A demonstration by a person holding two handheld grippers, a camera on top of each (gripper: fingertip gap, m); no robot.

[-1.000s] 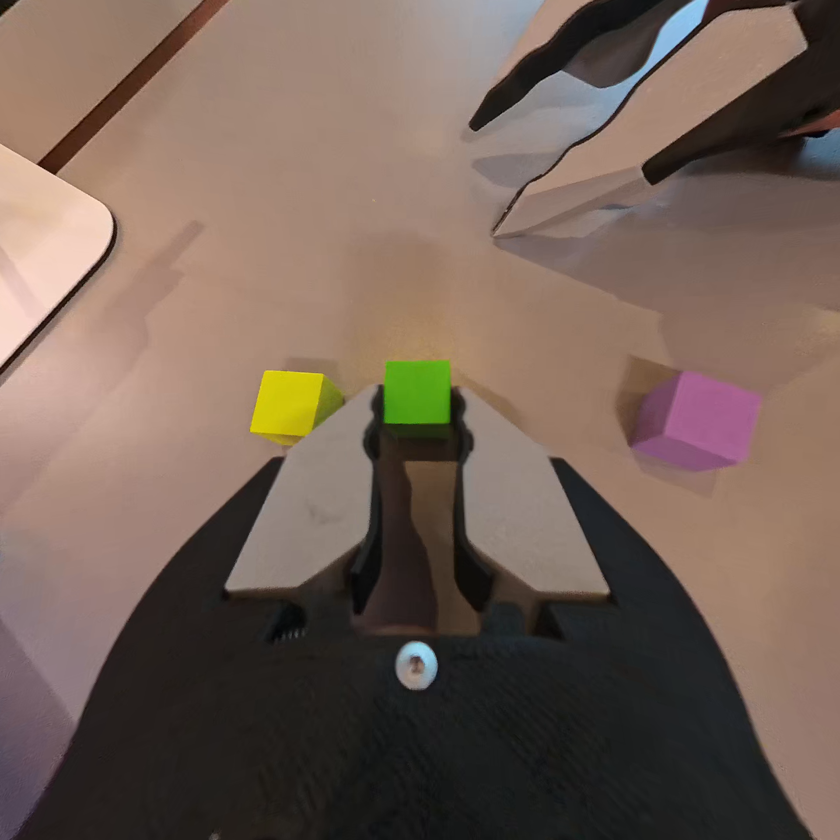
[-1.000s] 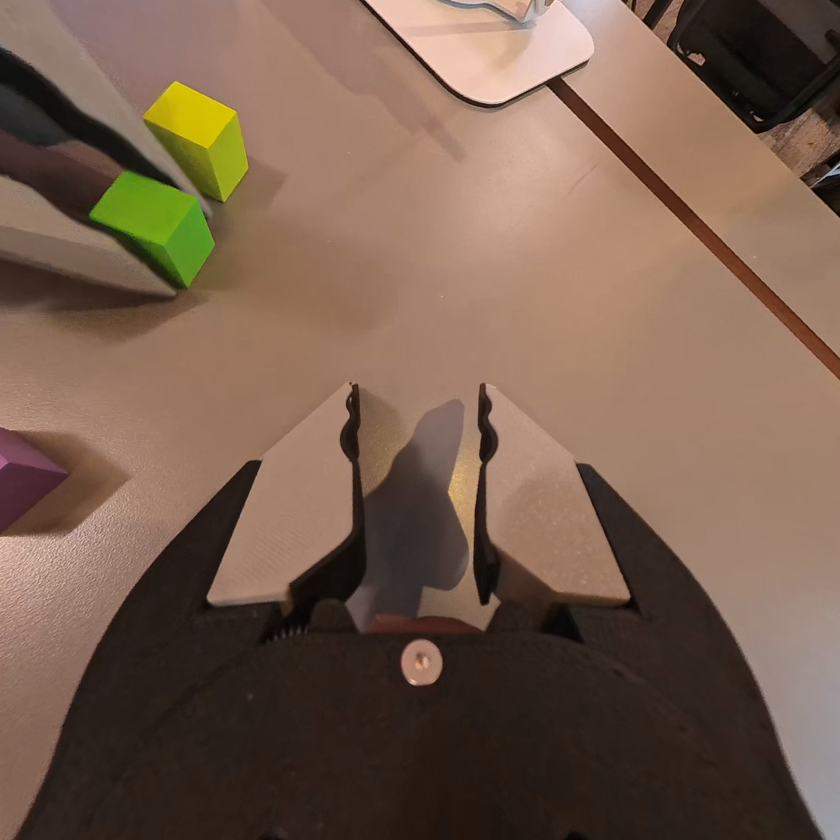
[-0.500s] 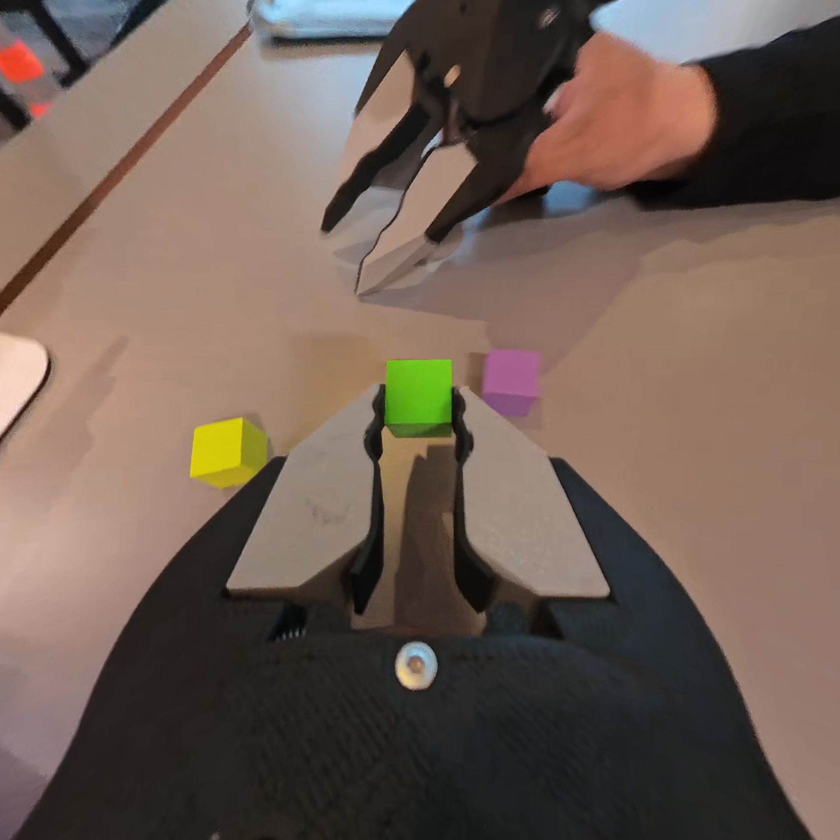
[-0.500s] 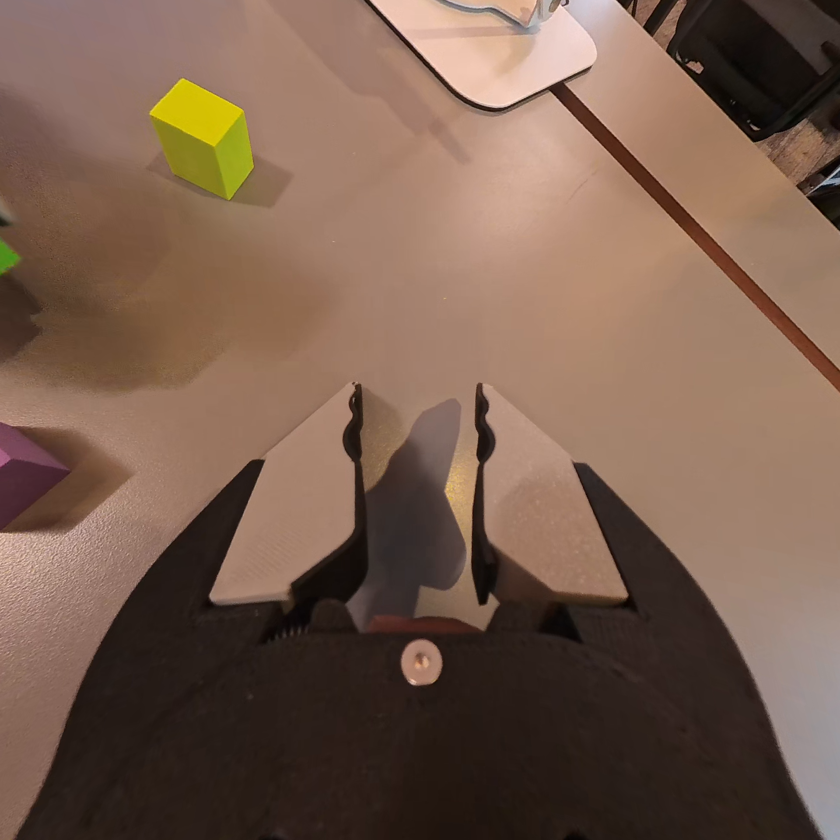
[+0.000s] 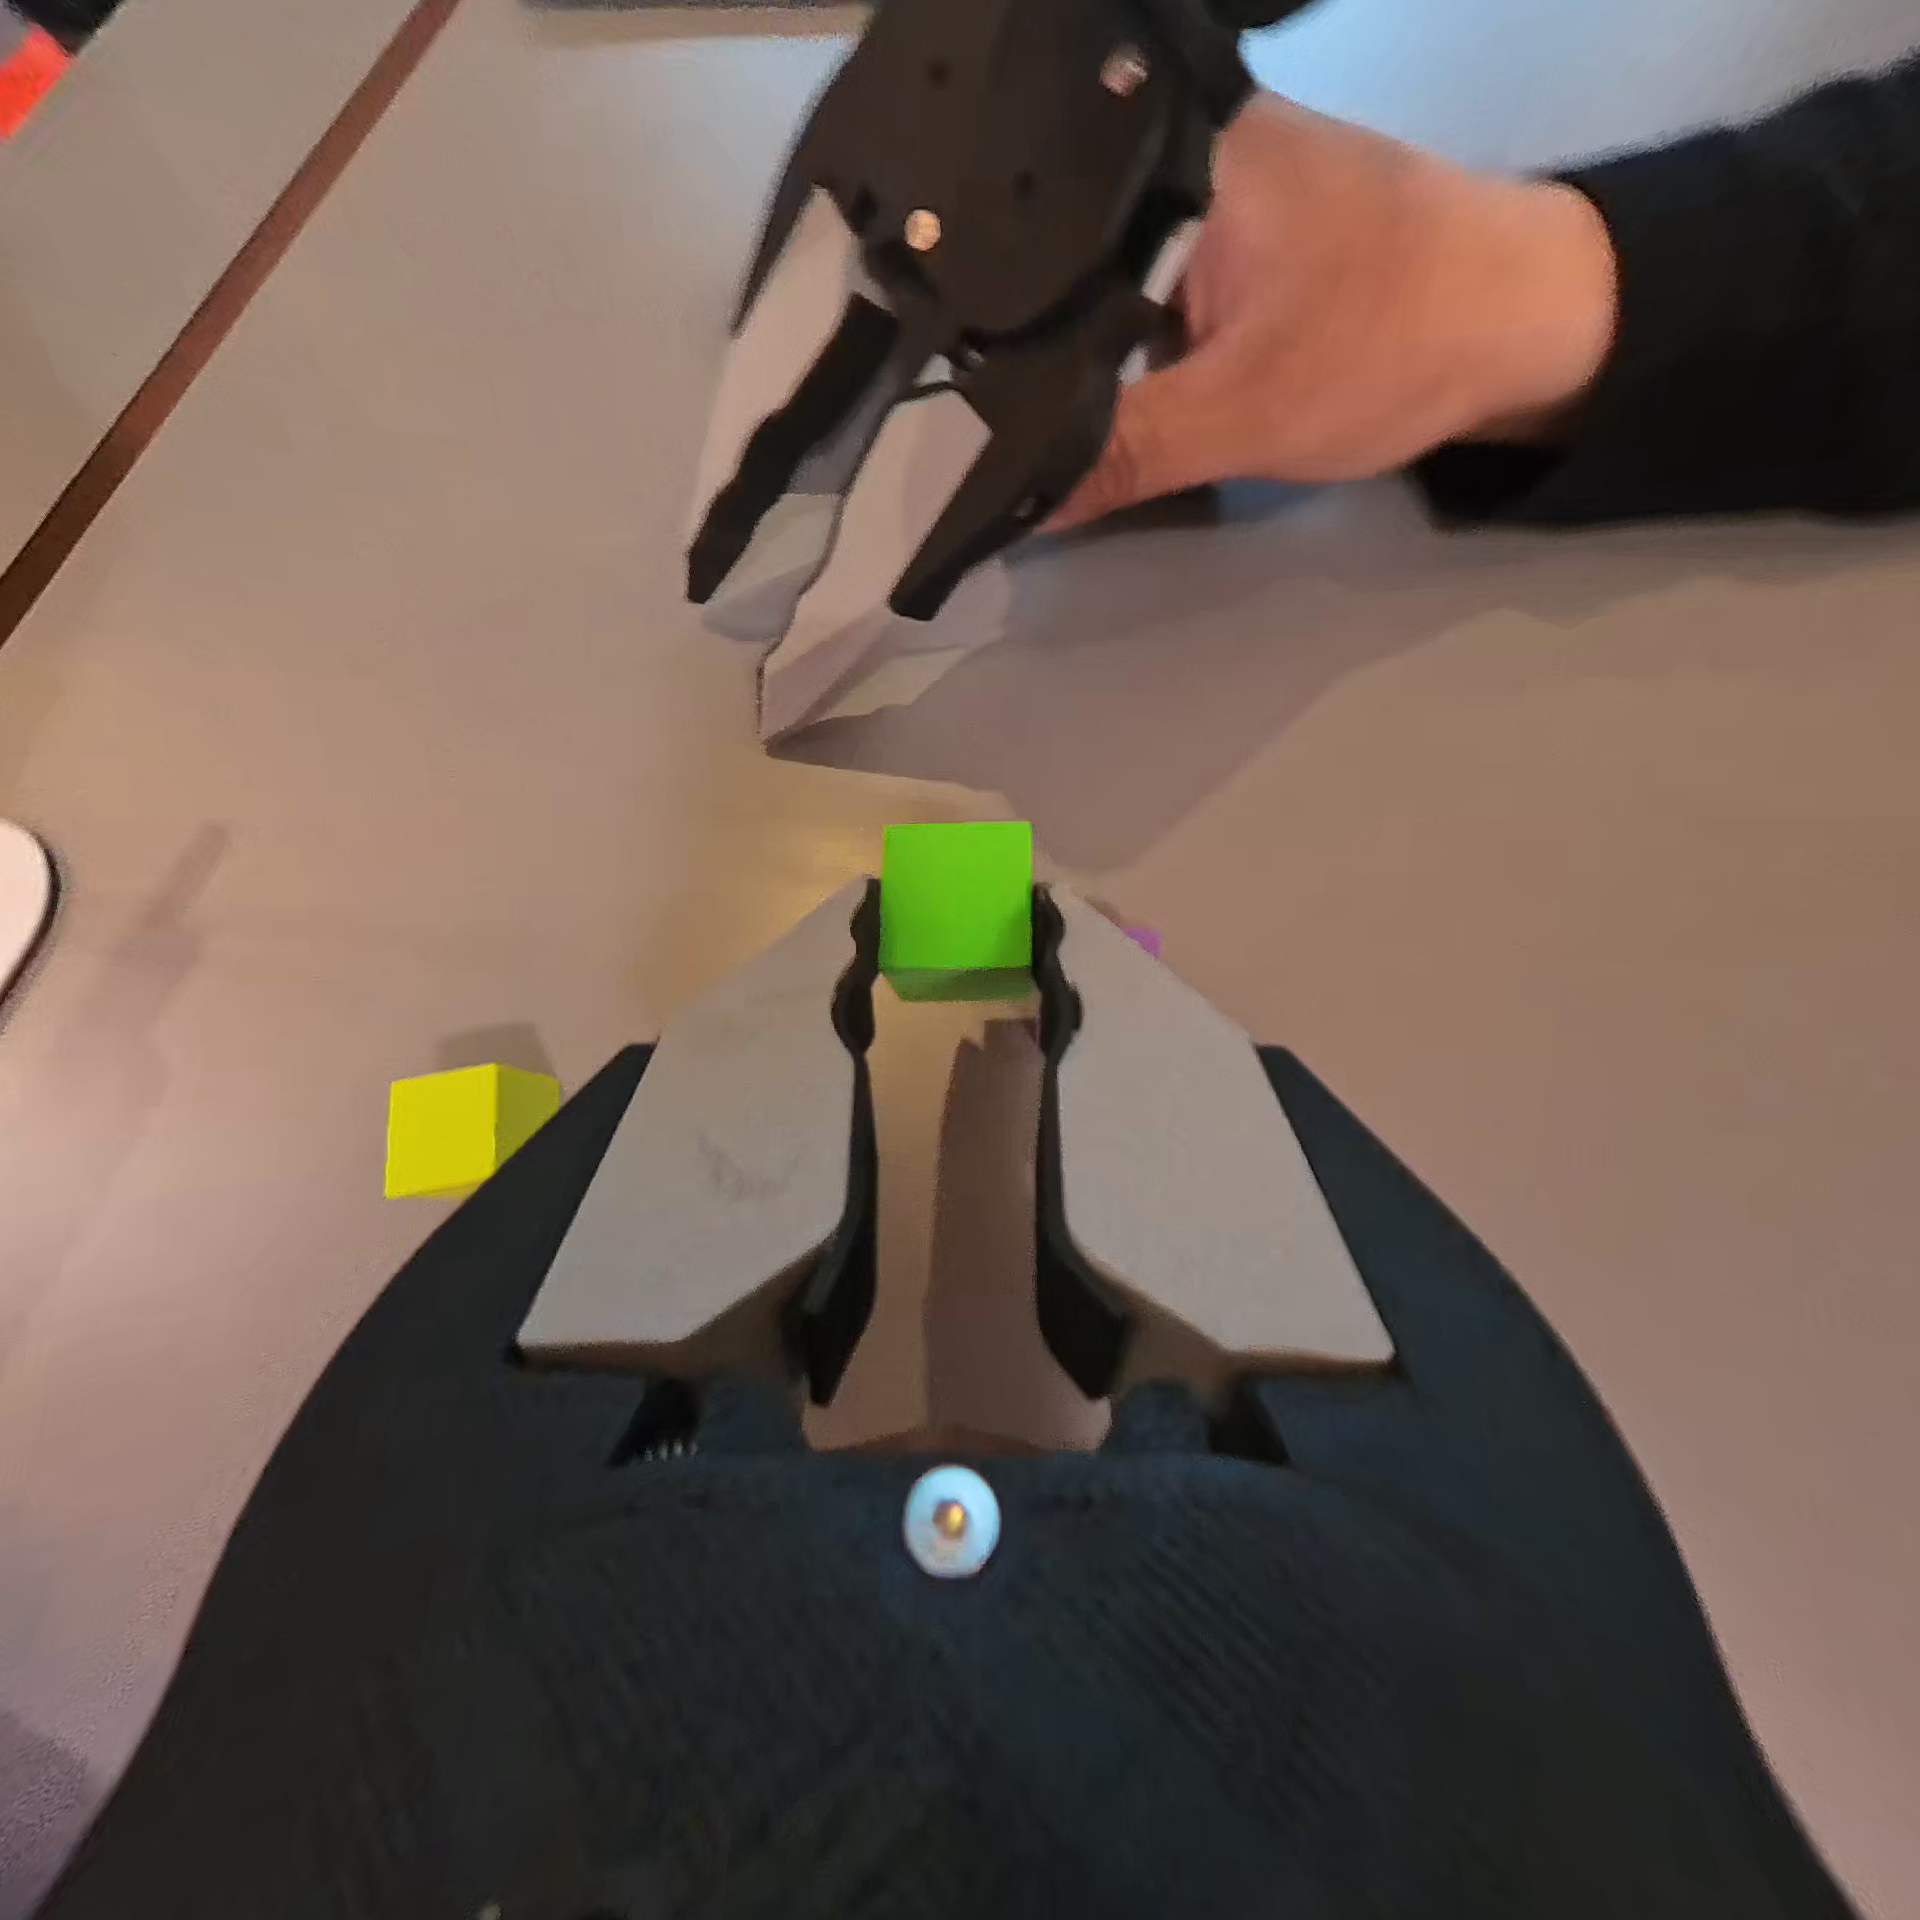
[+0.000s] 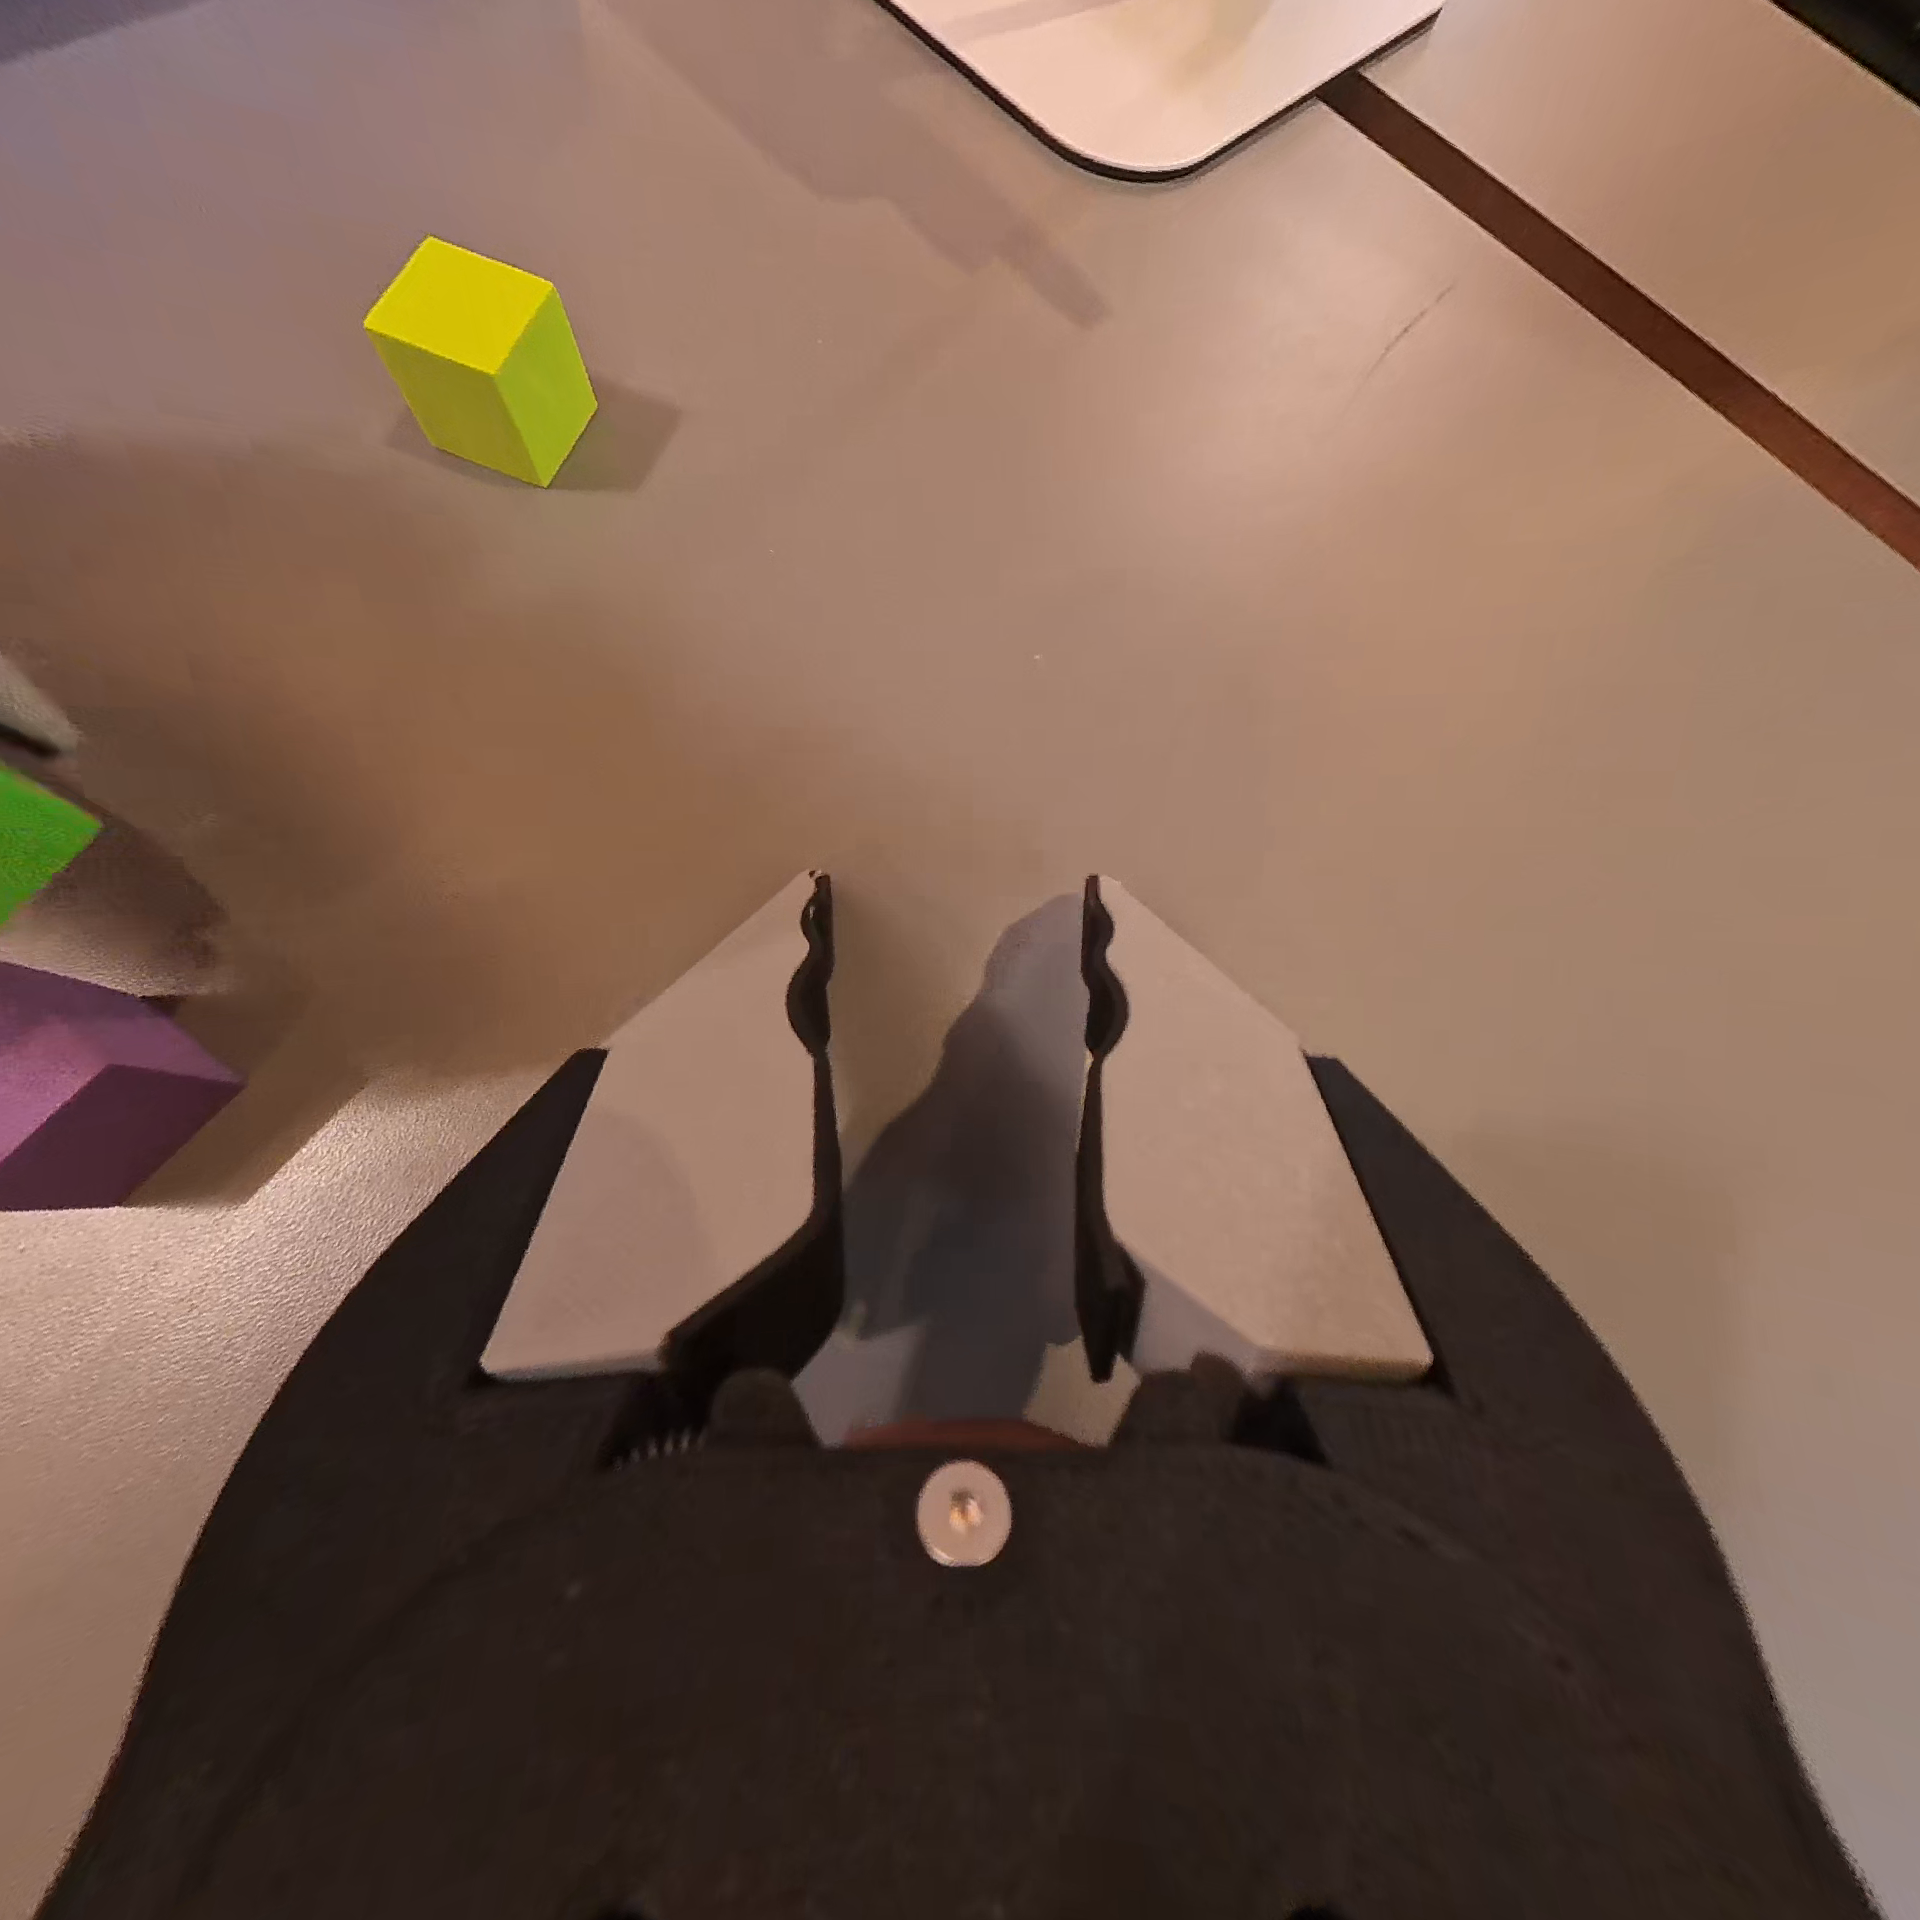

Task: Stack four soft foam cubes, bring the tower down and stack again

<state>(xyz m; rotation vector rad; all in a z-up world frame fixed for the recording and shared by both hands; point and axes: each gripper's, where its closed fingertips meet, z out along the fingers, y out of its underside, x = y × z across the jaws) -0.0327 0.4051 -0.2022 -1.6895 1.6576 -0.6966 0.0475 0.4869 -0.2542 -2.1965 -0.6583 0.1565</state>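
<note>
My left gripper (image 5: 956,914) is shut on a green foam cube (image 5: 956,899) and holds it above the table. In the right wrist view the green cube (image 6: 31,842) hangs just above the purple cube (image 6: 83,1091) at the left edge. In the left wrist view only a sliver of the purple cube (image 5: 1143,940) shows past my right finger. A yellow cube (image 5: 457,1127) sits on the table to the left; it also shows in the right wrist view (image 6: 483,358). My right gripper (image 6: 951,894) is open and empty, resting low over bare table; in the left wrist view it (image 5: 810,597) lies beyond the green cube.
A person's hand (image 5: 1351,322) in a dark sleeve holds the right gripper. A white rounded board (image 6: 1174,73) lies at the far side; its corner shows in the left wrist view (image 5: 16,904). A dark seam (image 6: 1621,301) runs across the table.
My left gripper has carried the green cube up and rightward from beside the yellow cube to over the purple cube. The right gripper stays open and has barely moved.
</note>
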